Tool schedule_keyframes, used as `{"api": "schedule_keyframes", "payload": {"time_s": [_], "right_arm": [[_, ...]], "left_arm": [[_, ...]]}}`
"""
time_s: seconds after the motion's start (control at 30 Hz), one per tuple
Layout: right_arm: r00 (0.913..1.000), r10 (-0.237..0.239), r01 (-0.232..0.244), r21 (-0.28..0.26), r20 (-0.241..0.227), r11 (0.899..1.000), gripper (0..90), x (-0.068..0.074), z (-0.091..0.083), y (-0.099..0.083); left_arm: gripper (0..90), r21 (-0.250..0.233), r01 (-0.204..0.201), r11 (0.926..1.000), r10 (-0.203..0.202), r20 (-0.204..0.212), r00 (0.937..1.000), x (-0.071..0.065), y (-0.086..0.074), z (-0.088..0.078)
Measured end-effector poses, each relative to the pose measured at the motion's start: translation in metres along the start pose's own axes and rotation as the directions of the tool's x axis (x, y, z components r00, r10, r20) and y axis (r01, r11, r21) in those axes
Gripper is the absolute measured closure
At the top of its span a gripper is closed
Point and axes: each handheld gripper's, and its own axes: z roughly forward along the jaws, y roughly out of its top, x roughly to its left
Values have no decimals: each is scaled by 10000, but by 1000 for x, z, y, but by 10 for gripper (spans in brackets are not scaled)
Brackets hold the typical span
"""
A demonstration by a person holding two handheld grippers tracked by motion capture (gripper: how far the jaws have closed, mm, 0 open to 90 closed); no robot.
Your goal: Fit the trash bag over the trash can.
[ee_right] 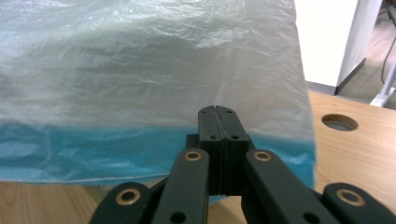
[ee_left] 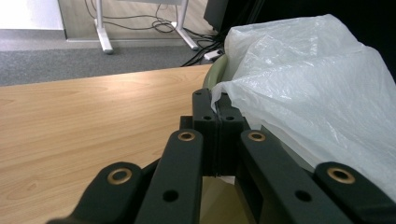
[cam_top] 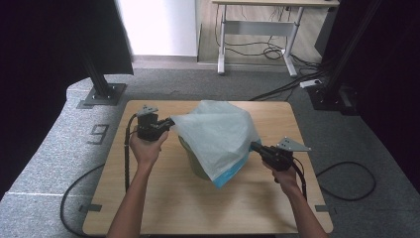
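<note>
Stretching across the table [cam_top: 148, 208], the plastic bag [cam_top: 218, 134] spans both grippers.

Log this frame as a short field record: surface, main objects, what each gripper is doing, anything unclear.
surface: wooden table
main object: translucent white plastic bag with a blue band along one edge, spread between both grippers
under the bag: olive-green round container, mostly covered
left gripper: jaws closed, pinching the bag's edge
right gripper: jaws closed on the bag near the blue band
unclear: whether the bag is already fitted over the container's rim
</note>
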Motion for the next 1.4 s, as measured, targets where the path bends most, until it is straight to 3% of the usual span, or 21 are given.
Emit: {"api": "schedule_keyframes", "payload": {"time_s": [0.13,0.3,0.4,0.67,0.8,0.87,0.93,1.0,1.03,1.1,1.2,1.4], "right_arm": [[9985,-358,354,117,416,9993,674,1,-8,-6],[9890,-777,760,186,1255,9969,537,4,-16,-14],[9807,-942,894,355,1712,9954,496,4,-19,-22],[9634,-1187,1031,767,2404,9917,391,5,-10,-32],[9538,-1043,959,436,2818,9944,373,4,-9,-25],[9533,-970,945,223,2860,9953,373,3,-10,-19],[9547,-1016,1040,63,2797,9946,411,3,-12,-13],[9541,-1144,1210,-69,2768,9926,614,3,-13,-7],[9484,-1168,1274,-171,2947,9917,720,2,-15,-5],[9612,-897,1020,-340,2609,9942,846,-1,-16,0],[9656,-876,1006,-411,2447,9941,883,-1,-19,6],[9611,-355,669,-1062,2740,9921,883,-3,-35,26]], "left_arm": [[888,-18,100,9999,-100,-41,9999,4,0,-1],[888,-2,104,9999,-104,-40,9999,3,1,-1],[888,9,141,9999,-141,-12,9999,4,1,-1],[887,17,208,9998,-208,29,9998,4,1,0],[887,53,212,9998,-212,35,9998,4,1,1],[887,67,194,9998,-194,41,9998,4,1,1],[886,69,192,9998,-192,56,9998,3,1,1],[886,81,187,9998,-188,74,9998,3,1,2],[886,78,188,9998,-188,75,9998,2,1,2],[886,83,191,9998,-192,95,9998,2,0,3],[885,136,154,9998,-157,205,9997,0,1,4],[884,123,-91,9999,86,402,9992,-11,4,9]]}}
